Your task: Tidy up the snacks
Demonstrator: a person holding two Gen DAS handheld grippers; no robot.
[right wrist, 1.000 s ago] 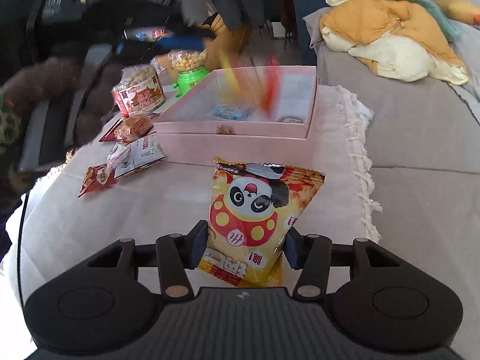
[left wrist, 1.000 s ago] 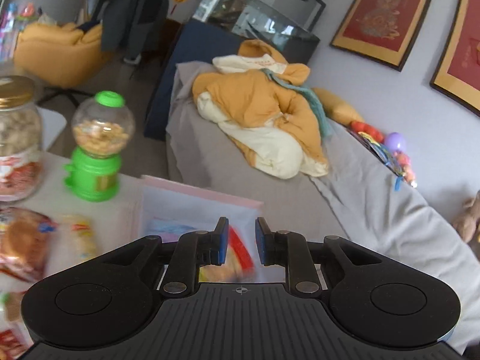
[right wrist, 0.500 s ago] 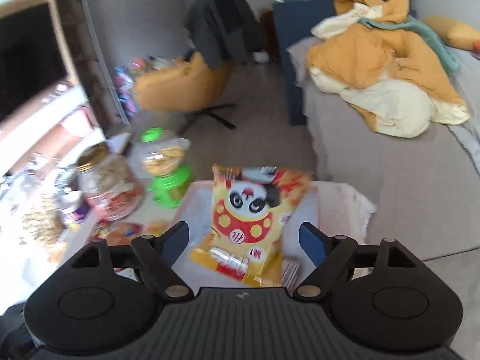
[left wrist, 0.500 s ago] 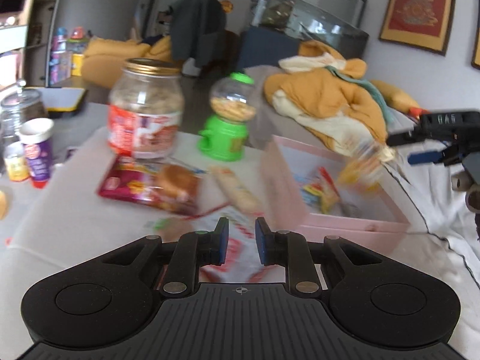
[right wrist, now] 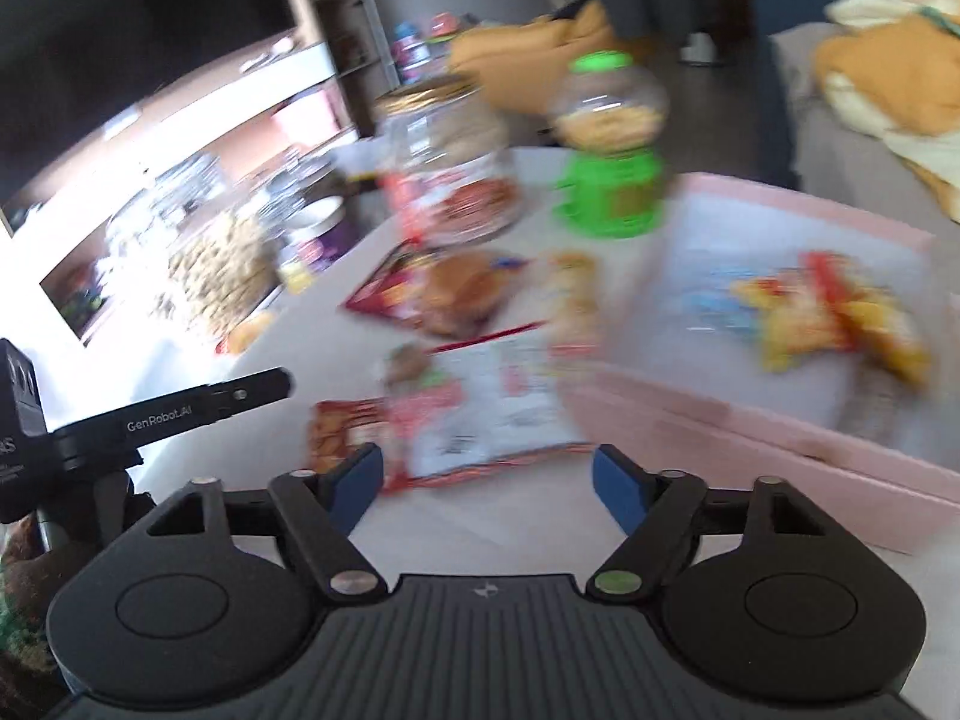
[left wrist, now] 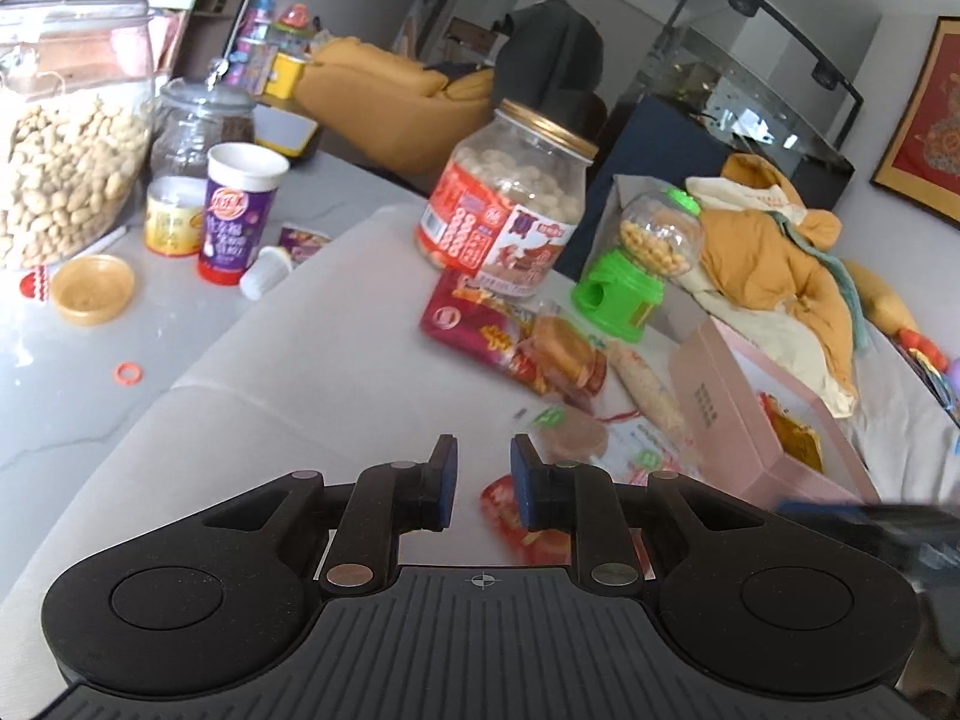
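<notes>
A pink box [left wrist: 720, 402] stands on the white cloth at right; in the right wrist view [right wrist: 750, 432] it holds a yellow-and-red snack bag [right wrist: 834, 318] and a blue packet [right wrist: 714, 300]. Loose snack packets lie left of the box: a red bag with a bun [left wrist: 528, 342], a long pale stick pack [left wrist: 645, 384], a white packet [right wrist: 480, 402] and a small red packet [left wrist: 528, 516]. My left gripper [left wrist: 483, 477] is empty, jaws a narrow gap apart, just above the small red packet. My right gripper [right wrist: 489, 480] is wide open and empty over the white packet.
A gold-lidded jar [left wrist: 510, 198] and a green candy dispenser [left wrist: 636, 264] stand behind the packets. A big peanut jar [left wrist: 66, 132], a purple cup [left wrist: 237, 213] and a yellow lid [left wrist: 90, 288] sit on the grey counter at left. A sofa with orange bedding [left wrist: 774, 252] is behind.
The right gripper opened and let the panda snack bag drop into the pink box, then swung left toward the loose packets. The left gripper moved left and down over the small red packet.
</notes>
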